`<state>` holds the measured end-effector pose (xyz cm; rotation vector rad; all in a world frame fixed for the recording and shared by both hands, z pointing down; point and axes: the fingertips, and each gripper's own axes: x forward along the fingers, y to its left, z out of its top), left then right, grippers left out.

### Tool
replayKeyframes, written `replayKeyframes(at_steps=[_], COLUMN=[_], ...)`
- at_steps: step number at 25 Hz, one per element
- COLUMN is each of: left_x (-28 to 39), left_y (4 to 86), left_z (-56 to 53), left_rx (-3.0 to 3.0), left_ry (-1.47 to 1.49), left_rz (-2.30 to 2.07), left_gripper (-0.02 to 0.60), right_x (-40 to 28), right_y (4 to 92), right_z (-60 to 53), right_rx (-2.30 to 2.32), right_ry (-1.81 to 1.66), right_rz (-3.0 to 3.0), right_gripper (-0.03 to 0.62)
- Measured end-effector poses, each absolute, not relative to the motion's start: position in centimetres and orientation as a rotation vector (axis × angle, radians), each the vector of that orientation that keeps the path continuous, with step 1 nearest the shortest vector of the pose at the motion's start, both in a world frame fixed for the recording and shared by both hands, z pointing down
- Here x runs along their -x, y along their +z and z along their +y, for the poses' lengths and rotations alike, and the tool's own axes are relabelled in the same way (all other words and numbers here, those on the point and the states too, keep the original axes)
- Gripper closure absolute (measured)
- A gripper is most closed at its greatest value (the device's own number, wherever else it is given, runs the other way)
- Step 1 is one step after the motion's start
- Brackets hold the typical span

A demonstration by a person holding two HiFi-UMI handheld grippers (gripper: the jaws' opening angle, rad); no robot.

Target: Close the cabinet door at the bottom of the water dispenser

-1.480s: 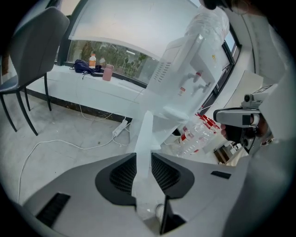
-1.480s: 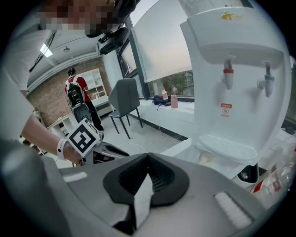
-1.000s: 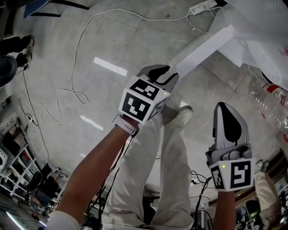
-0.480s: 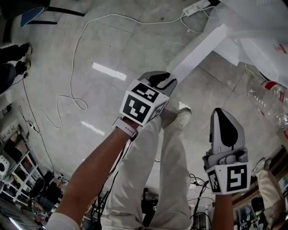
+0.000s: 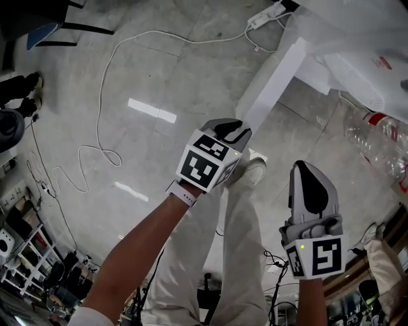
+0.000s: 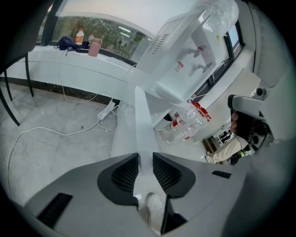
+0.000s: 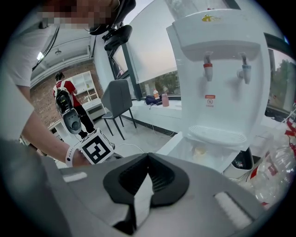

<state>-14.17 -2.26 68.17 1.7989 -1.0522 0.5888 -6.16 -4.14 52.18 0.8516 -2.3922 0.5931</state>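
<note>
The white water dispenser stands ahead, its bottom cabinet open. The white cabinet door swings out over the floor, and I see it edge-on. My left gripper is at the door's free end. In the left gripper view the door's edge runs in between the jaws of that gripper, which are closing around it; I see no firm pinch. My right gripper hangs apart to the right, holding nothing, its jaws meeting at the tips.
A power strip and a long white cable lie on the tiled floor. An empty plastic bottle lies beside the dispenser. The person's legs and shoe are under the grippers. A grey chair stands behind.
My left gripper has moved along to the door's free end, and its tips now cover that end. The right gripper has barely shifted.
</note>
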Motion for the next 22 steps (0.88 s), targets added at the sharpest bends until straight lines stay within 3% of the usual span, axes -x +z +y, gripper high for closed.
replayKeyframes(at_steps=[22], left_x=[7.1], left_y=[68.8], left_z=[-2.2], left_rx=[-1.69], left_ry=[0.559], left_rz=[-1.073], left_gripper=[0.482], right_x=[-2.5], right_y=[51.4], right_z=[-2.6], right_rx=[-1.074], right_ry=[0.64], right_rz=[-2.374], right_gripper=[0.585])
